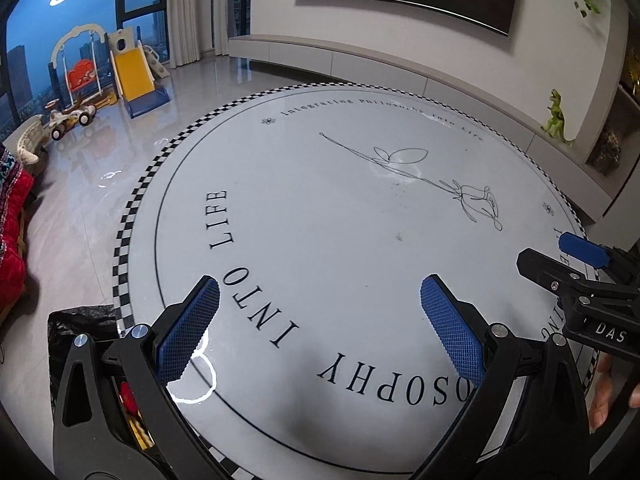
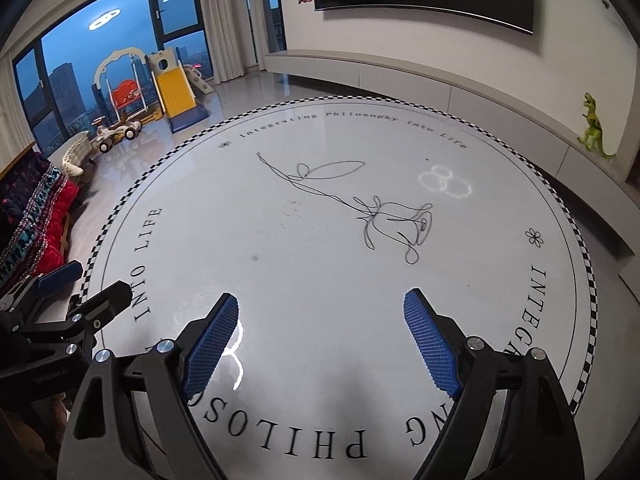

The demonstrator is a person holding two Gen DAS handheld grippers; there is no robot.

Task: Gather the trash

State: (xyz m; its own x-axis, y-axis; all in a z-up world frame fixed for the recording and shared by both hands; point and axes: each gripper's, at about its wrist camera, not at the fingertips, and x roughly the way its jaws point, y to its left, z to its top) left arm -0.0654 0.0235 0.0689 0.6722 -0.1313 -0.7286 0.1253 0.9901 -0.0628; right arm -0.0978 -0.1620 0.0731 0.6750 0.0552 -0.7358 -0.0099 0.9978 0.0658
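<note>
Above a round white floor mat (image 1: 340, 220) printed with a rose and black lettering, my left gripper (image 1: 320, 292) hangs open with nothing between its blue pads. My right gripper (image 2: 320, 300) is open over the same mat (image 2: 320, 240), also with nothing between its pads. Each shows in the other's view: the right gripper (image 1: 550, 252) at the right edge, the left gripper (image 2: 90, 282) at the left edge. A black trash bag (image 1: 80, 328) lies off the mat's lower left rim, behind my left finger, with red and yellow bits (image 1: 130, 396) showing inside. Only a small dark speck (image 1: 399, 237) lies on the mat.
A yellow slide (image 1: 134, 74), a swing (image 1: 80, 72) and a toy car (image 1: 70, 120) stand by the window at far left. Red cushions (image 1: 12, 240) line the left side. A low grey bench (image 1: 400, 64) with a green dinosaur (image 1: 556, 114) runs along the wall. A person's hand (image 1: 604, 396) holds the right gripper.
</note>
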